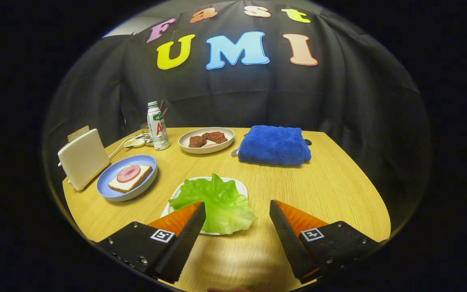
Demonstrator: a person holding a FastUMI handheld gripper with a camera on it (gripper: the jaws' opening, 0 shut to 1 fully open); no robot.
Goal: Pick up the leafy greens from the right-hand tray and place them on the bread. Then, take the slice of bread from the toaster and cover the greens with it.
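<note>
A green lettuce leaf (217,202) lies on a white tray (239,186) just ahead of my gripper (237,207), nearer the left finger, whose tip overlaps the leaf's near edge. The gripper is open, with nothing between its fingers. To the left, beyond the left finger, a blue plate (114,190) holds a slice of bread (125,183) topped with a round of pink ham (128,173). Left of that plate stands a cream toaster (82,158) with a slice of toast (78,133) sticking out of its top.
At the back of the round wooden table (330,190) sit a beige plate (189,148) of dark meat pieces, a folded blue towel (274,145), a white bottle (157,129) and a small wire holder beside it. The table's edge curves close on the right.
</note>
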